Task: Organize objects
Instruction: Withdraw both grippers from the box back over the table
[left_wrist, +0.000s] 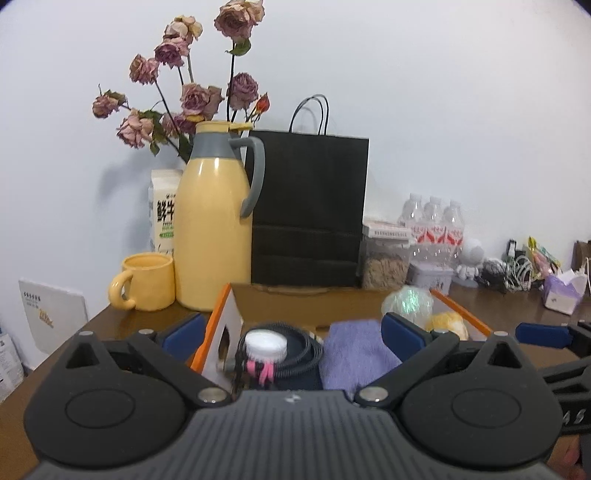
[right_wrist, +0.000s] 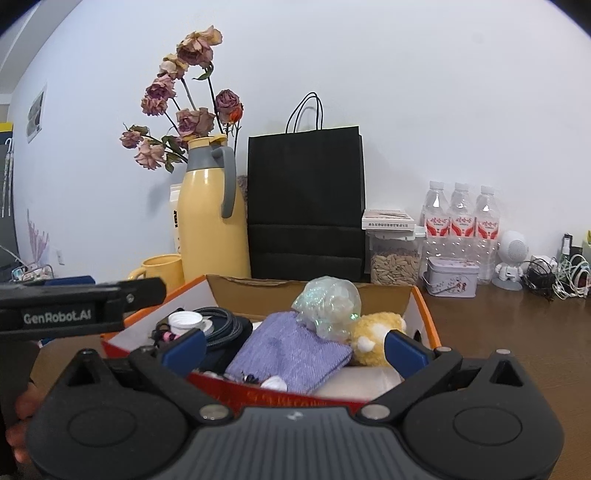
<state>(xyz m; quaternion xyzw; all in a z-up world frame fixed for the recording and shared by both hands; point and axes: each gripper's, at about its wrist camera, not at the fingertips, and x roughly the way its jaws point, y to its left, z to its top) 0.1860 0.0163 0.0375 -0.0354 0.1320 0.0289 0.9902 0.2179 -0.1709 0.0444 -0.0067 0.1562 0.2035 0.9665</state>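
Note:
An orange-edged cardboard box (right_wrist: 424, 306) sits on the brown table and holds a purple cloth (right_wrist: 291, 350), a clear iridescent plastic bag (right_wrist: 327, 306), a yellow plush toy (right_wrist: 376, 326), a white lid (right_wrist: 186, 320) and a dark coiled belt (right_wrist: 221, 325). The same box (left_wrist: 218, 317), cloth (left_wrist: 354, 350) and lid (left_wrist: 266, 345) show in the left wrist view. My left gripper (left_wrist: 293, 332) is open and empty over the box's left part. My right gripper (right_wrist: 293, 345) is open and empty at the box's near wall.
At the back stand a yellow thermos jug (left_wrist: 212, 229), a yellow mug (left_wrist: 146, 282), dried roses (left_wrist: 184, 92), a black paper bag (right_wrist: 306, 203), a grain jar (right_wrist: 395, 258), a tin (right_wrist: 450, 280), water bottles (right_wrist: 461, 225), a white robot figure (right_wrist: 511, 258) and tangled cables (right_wrist: 561, 277).

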